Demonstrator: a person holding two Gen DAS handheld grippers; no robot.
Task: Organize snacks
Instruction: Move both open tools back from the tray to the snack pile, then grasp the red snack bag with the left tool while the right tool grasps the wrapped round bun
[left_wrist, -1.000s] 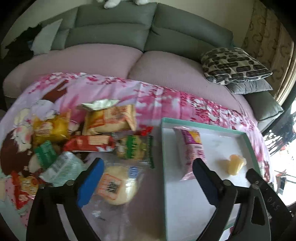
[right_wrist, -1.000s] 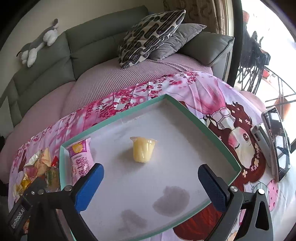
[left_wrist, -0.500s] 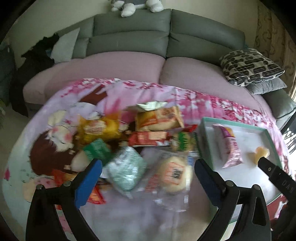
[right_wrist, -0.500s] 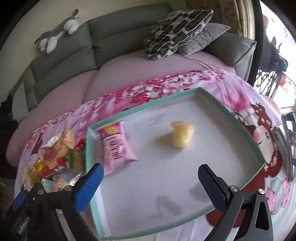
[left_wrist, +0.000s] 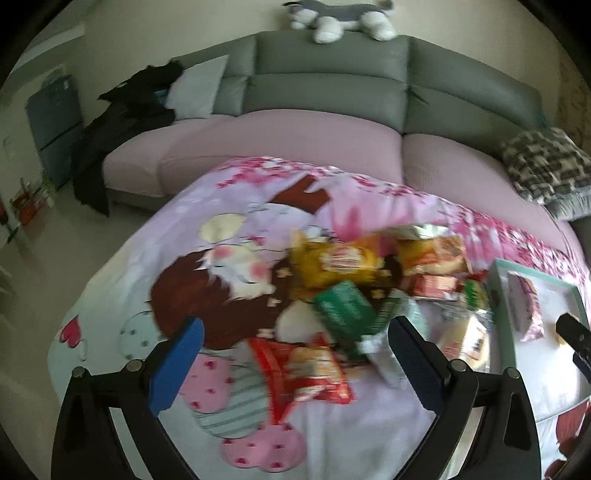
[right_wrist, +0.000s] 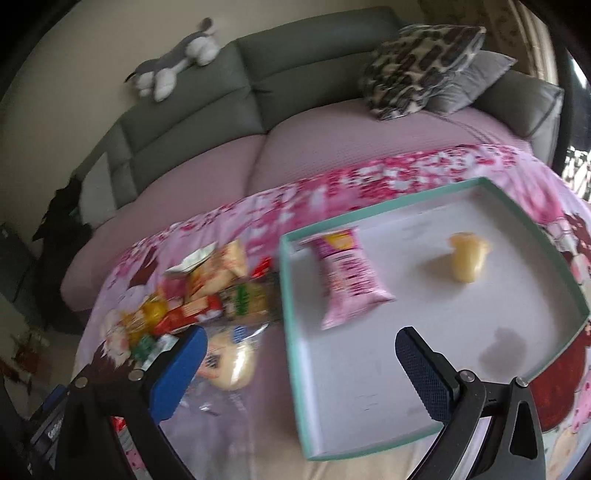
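**Both tongs wide over a pile of snacks and a half-filled tray**

Left tongs (left_wrist: 295, 363) spread wide, gripping nothing, hovering over the near edge of the snack pile (left_wrist: 369, 291). Directly between the blue pads (left_wrist: 177, 365): a red packet (left_wrist: 314, 369) lying flat on the pink cartoon cloth (left_wrist: 221, 266). Just beyond it, a green packet (left_wrist: 343, 306), then a yellow packet (left_wrist: 332, 262) and an orange packet (left_wrist: 432, 251) farther back, all touching or overlapping. Beside the right pad, a pale green wrapper (left_wrist: 388, 343) and a bun in clear wrap (left_wrist: 465, 339), the latter just next to the tray wall. Much of this view smeared by motion blur.

Right tongs (right_wrist: 299, 369) also spread wide and empty, straddling the left wall of the teal-rimmed tray (right_wrist: 291, 332). Inside the tray: a pink packet (right_wrist: 347, 280) lying near the far left corner, and a yellow jelly cup (right_wrist: 467, 258) standing well apart from it toward the far right. Left of the tray, the same pile, with the bun (right_wrist: 229, 362) just beside the left pad and touching none of the tray.

Behind the cloth-covered worktop, a sofa with grey back (right_wrist: 207, 110), a plush toy (right_wrist: 173, 66) lying along its top, and a patterned cushion (right_wrist: 417, 62) at the right end.
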